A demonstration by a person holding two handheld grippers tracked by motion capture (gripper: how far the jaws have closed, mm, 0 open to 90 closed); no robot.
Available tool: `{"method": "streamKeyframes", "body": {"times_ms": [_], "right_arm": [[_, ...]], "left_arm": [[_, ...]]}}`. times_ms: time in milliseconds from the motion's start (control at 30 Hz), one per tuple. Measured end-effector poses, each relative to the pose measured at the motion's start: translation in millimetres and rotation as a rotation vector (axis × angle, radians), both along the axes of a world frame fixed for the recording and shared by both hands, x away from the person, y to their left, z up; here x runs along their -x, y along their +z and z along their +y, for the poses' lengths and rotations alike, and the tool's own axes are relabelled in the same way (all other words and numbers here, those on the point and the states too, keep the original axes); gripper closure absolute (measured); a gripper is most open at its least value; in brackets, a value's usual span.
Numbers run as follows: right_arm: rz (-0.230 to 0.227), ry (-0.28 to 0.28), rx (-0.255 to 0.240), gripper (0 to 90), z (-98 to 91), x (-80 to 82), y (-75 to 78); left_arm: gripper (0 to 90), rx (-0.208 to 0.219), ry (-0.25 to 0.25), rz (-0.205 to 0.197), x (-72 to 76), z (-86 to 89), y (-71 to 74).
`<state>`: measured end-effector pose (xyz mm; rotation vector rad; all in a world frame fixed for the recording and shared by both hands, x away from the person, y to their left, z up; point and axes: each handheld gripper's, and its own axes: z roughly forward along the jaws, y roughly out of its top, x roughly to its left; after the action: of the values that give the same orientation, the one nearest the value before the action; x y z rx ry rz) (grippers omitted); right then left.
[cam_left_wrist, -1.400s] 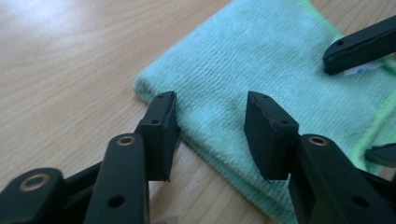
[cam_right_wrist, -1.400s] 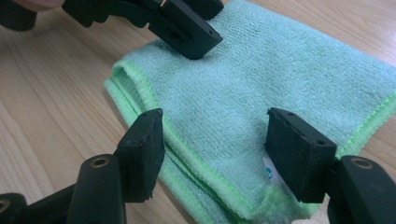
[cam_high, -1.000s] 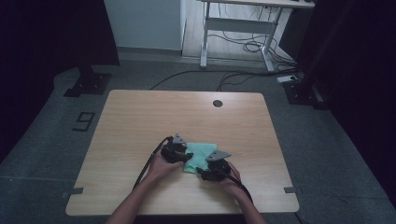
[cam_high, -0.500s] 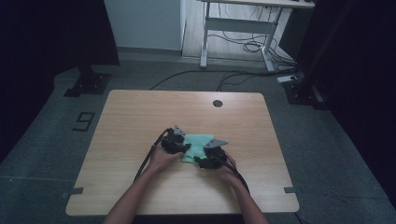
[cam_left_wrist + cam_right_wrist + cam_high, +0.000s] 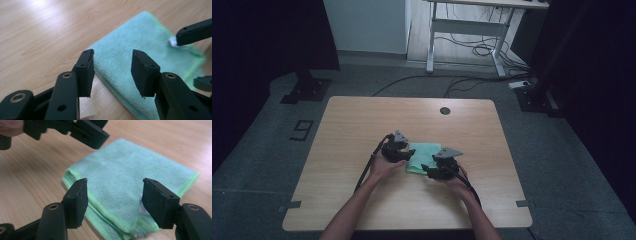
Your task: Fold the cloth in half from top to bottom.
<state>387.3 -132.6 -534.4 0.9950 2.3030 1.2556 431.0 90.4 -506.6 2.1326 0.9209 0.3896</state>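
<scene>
Underneath — white tag (image 5: 141,208) on cloth (image 5: 130,177)

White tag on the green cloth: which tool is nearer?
Right. The right tool hangs over the cloth corner with the white tag; the left tool is over the opposite folded edge.

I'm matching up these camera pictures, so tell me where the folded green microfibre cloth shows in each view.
High view: the folded green microfibre cloth lies just below the picture's centre, between the two grippers.
Left gripper view: it runs from upper right to lower centre, behind the jaws.
Right gripper view: it fills the centre, between the jaws.
Shared landmark: the light wooden table.
</scene>
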Motion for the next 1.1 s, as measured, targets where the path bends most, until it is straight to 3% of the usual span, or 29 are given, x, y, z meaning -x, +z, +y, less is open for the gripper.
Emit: {"method": "streamKeyframes", "body": {"times_ms": [267,467,567,700,1100], "right_arm": [[-0.039,-0.019,-0.040,37.5,-10.8,13.7,9.5],[-0.040,-0.009,-0.059,37.4,-16.6,24.0,13.1],[-0.050,-0.011,-0.071,37.4,-21.2,32.0,15.3],[-0.060,-0.010,-0.083,37.6,-25.9,40.6,17.6],[-0.036,-0.020,-0.092,37.7,-39.9,67.5,3.1]], "left_arm": [[51.5,0.017,-0.034,-0.034,21.9,3.8,13.2],[51.0,0.052,-0.051,-0.038,38.2,10.3,15.4],[50.4,0.054,-0.060,-0.036,48.1,13.7,12.4],[49.2,0.092,-0.061,-0.026,66.0,23.2,5.0],[44.4,0.086,-0.079,-0.021,106.4,39.5,-13.5]]}}
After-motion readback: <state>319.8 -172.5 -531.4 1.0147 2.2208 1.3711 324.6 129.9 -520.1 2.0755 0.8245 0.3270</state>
